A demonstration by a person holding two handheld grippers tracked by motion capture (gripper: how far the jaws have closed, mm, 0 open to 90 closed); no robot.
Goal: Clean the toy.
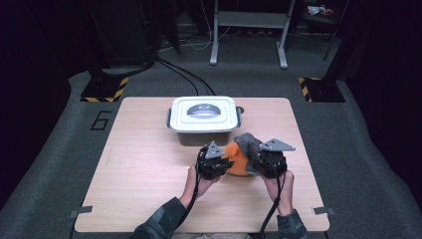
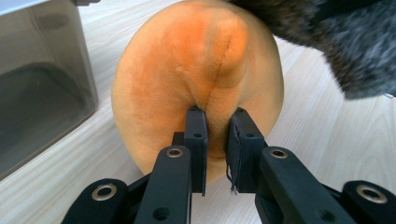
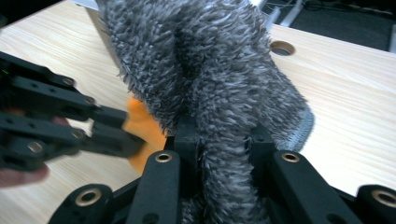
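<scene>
An orange plush ball point(image 1: 238, 159) lies on the wooden table point(image 1: 149, 164) in front of a lidded white box point(image 1: 203, 118). My left gripper point(image 2: 217, 140) is shut on a fold of the orange plush point(image 2: 196, 79) and pinches it between its pads. A shaggy grey cloth point(image 1: 249, 143) drapes over the plush's right side. My right gripper point(image 3: 222, 154) is shut on this grey cloth point(image 3: 210, 70), which rises in front of its camera. In the right gripper view the left gripper point(image 3: 116, 133) reaches in from the left at the orange plush point(image 3: 142, 128).
The white box has a grey handle on its lid point(image 1: 202, 110) and clear walls point(image 2: 42, 88). A round hole point(image 3: 282, 47) sits in the table surface. Beyond the table are grey carpet, a desk frame point(image 1: 249, 30) and striped floor plates point(image 1: 104, 89).
</scene>
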